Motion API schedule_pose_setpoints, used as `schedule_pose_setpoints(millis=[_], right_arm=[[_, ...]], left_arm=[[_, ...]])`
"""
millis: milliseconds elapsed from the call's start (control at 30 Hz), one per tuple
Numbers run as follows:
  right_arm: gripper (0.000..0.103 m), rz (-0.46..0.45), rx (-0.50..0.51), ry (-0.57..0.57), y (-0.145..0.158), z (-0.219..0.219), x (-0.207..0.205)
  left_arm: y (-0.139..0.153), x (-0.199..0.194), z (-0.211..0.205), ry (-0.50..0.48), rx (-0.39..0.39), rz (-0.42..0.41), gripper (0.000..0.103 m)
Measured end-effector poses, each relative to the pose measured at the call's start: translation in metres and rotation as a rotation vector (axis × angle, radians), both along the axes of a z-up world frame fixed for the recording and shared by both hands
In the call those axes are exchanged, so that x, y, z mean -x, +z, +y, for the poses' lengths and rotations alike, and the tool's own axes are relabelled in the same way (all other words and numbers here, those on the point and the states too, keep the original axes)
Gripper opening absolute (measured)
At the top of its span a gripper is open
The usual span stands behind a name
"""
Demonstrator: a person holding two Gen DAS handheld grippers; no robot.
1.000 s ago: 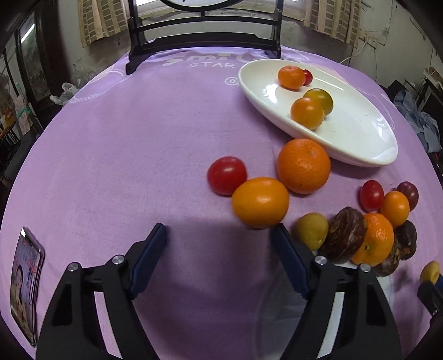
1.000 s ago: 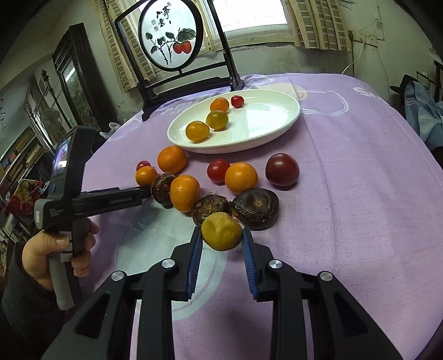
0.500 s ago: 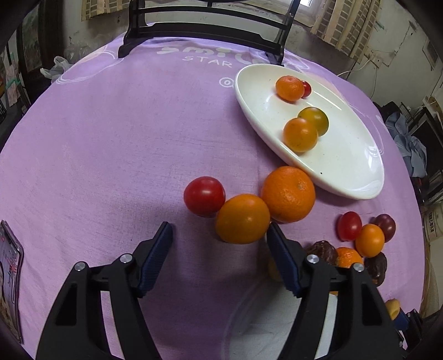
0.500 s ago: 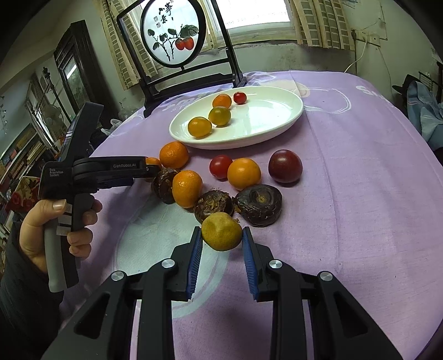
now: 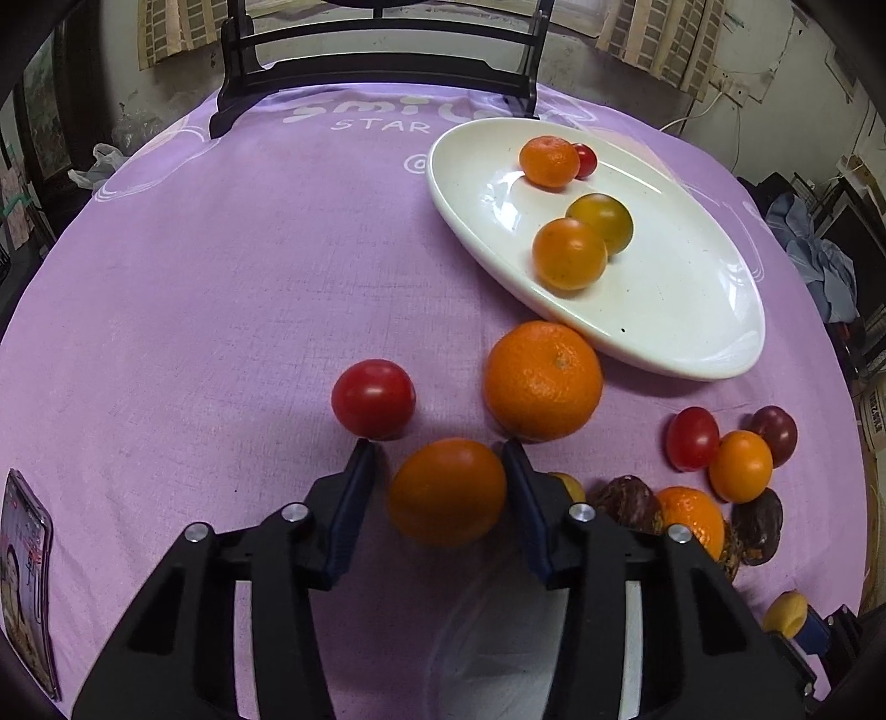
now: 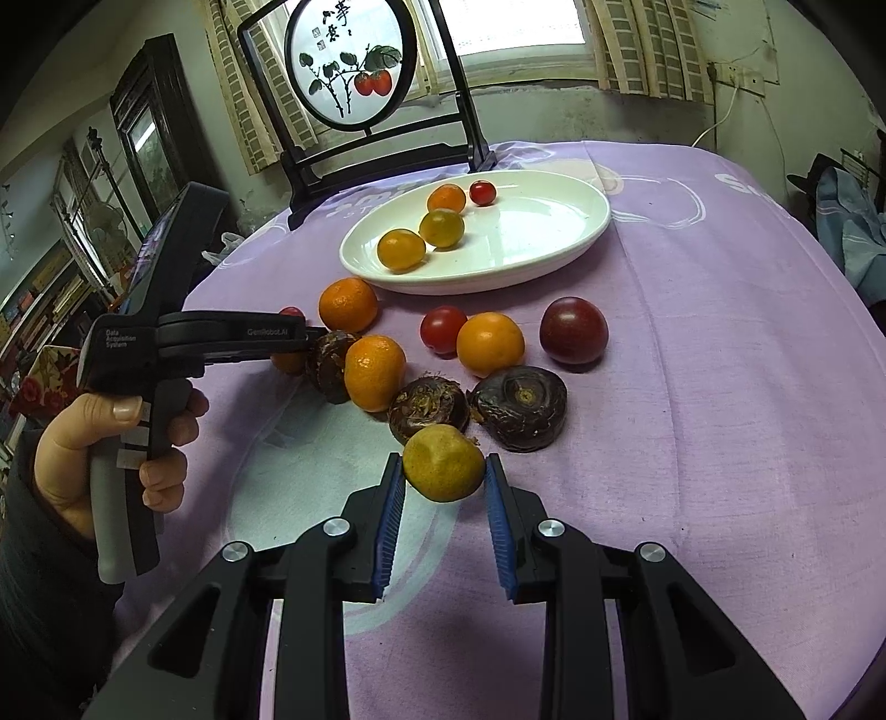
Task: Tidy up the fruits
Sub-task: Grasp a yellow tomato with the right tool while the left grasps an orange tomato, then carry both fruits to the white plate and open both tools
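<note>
I see four small fruits on the white oval plate [image 6: 559, 249] toward the table's far edge, an orange tomato [image 5: 447, 492] between my left gripper's closing jaws, a yellow fruit [image 6: 443, 463] clamped in my right, and the remaining fruit clustered mid-table.

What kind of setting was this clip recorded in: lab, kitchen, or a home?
Most likely a lived-in home room: a round table under a purple printed cloth, a decorative painted screen on a dark stand, curtained windows, and crowded bookshelves at the side.
</note>
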State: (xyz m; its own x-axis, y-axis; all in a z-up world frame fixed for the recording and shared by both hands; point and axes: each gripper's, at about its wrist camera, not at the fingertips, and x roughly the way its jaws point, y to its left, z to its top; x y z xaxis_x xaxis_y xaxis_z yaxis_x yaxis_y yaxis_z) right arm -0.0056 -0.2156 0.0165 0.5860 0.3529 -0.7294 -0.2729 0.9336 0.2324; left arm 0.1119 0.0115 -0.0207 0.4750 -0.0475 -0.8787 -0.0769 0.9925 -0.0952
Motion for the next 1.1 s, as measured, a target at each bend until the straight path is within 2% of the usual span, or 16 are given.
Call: schedule_pose_setpoints(millis=[167,333,467,567,633,733,833,1000,1100], right_arm=[[0.03,-0.004,0.006,-0.005,0.0,-0.001,0.0],[0.03,-0.03,0.031,-0.009,0.001,0.002,0.001],[0.03,-0.056,0.051,-0.016,0.007,0.005,0.002],[0.03,-0.086,0.062,0.011,0.023,0.009,0.001],[0.029,-0.134,0.109,0.036,0.038,0.014,-0.006],[0.029,-0.196,0.157,0.038,0.055,0.017,-0.023],[0.029,-0.203,0.159,0.037,0.062,0.019,-0.054],[0.03,-0.134,0.17,0.026,0.049,0.025,-0.107],[0.03,-0.097,0.189,0.017,0.039,0.028,-0.131]], left_arm=[[0.002,0.011,-0.004,-0.027,-0.034,-0.012,0.038],[0.008,0.027,0.0,-0.052,-0.022,-0.011,0.038],[0.032,0.044,0.001,-0.093,-0.031,-0.065,0.038],[0.056,0.047,-0.002,-0.128,-0.032,-0.122,0.038],[0.07,0.042,-0.008,-0.148,-0.036,-0.154,0.038],[0.089,0.025,-0.017,-0.159,-0.025,-0.201,0.038],[0.095,-0.007,-0.026,-0.136,-0.03,-0.234,0.038],[0.078,-0.07,-0.028,-0.07,-0.079,-0.211,0.038],[0.06,-0.097,-0.026,-0.046,-0.097,-0.165,0.038]])
